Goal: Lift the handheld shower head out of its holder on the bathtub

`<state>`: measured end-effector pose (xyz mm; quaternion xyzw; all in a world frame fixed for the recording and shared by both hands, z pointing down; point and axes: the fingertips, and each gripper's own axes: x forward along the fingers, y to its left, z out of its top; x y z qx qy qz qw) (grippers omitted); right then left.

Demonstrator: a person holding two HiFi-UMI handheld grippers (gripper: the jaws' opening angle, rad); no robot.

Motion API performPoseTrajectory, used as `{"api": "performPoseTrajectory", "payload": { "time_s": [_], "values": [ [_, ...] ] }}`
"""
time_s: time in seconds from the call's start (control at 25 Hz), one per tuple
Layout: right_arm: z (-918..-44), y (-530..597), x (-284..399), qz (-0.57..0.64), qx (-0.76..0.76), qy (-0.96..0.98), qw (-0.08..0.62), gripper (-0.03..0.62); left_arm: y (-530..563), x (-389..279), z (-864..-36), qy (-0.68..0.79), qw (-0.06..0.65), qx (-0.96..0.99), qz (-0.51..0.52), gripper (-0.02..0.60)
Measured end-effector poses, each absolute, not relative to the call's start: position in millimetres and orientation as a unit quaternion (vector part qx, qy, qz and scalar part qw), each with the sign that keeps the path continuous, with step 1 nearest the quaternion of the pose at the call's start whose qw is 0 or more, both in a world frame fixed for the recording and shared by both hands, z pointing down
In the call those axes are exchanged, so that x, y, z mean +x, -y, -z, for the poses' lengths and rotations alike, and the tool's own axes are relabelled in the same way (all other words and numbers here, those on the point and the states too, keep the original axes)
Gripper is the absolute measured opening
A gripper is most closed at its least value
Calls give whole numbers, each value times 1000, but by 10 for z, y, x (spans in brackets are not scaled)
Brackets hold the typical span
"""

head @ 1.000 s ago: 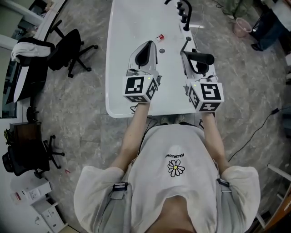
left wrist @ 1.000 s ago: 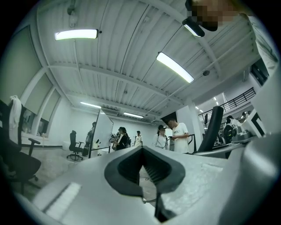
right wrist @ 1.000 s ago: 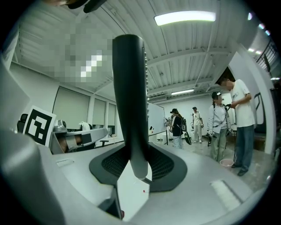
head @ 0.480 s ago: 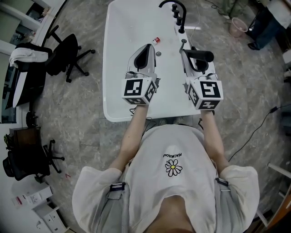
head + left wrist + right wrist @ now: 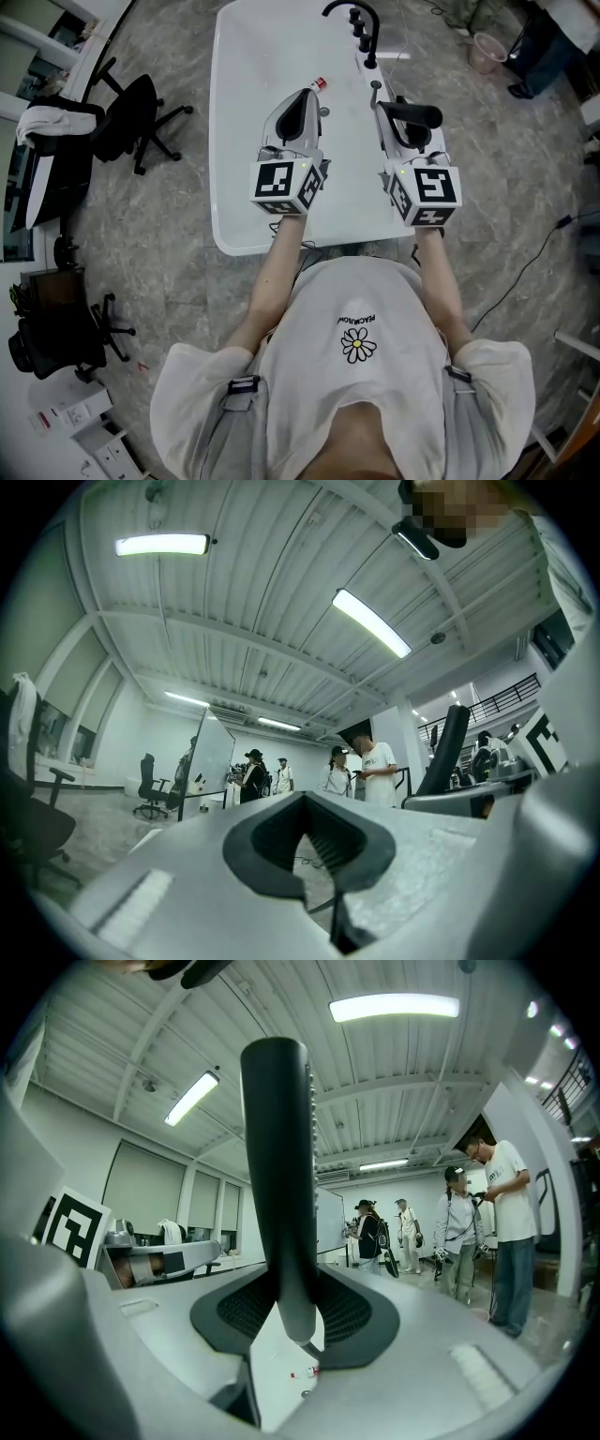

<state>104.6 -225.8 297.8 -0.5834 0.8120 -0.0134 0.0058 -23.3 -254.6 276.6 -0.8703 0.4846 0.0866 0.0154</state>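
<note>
I'm pinching the black shower head (image 5: 277, 1147) in the right gripper (image 5: 398, 117) over the bathtub (image 5: 253, 141) rim, left gripper (image 5: 302, 101) pressed together empty, and I'm fearing its smooth round handle sliding through the pads.

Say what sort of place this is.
Probably an open lab or office hall, not a bathroom: the white tub stands free on a stone-look floor, office chairs sit beside it, and people stand about under strip lights.
</note>
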Motion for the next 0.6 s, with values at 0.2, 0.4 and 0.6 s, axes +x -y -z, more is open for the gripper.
{"api": "performPoseTrajectory", "payload": {
  "time_s": [0.2, 0.4, 0.6],
  "values": [
    [-2958, 2292, 1060, 11, -583, -812, 6, 153, 2581, -212, -2759, -484, 15, -870, -88, 0],
    [-2982, 2320, 1062, 12, -587, -810, 1, 153, 2612, -251, -2785, -486, 11, -869, -87, 0],
    [-2985, 2304, 1054, 10, -589, -808, -2, 153, 2601, -282, -2799, -487, 12, -869, -83, 0]
  ]
}}
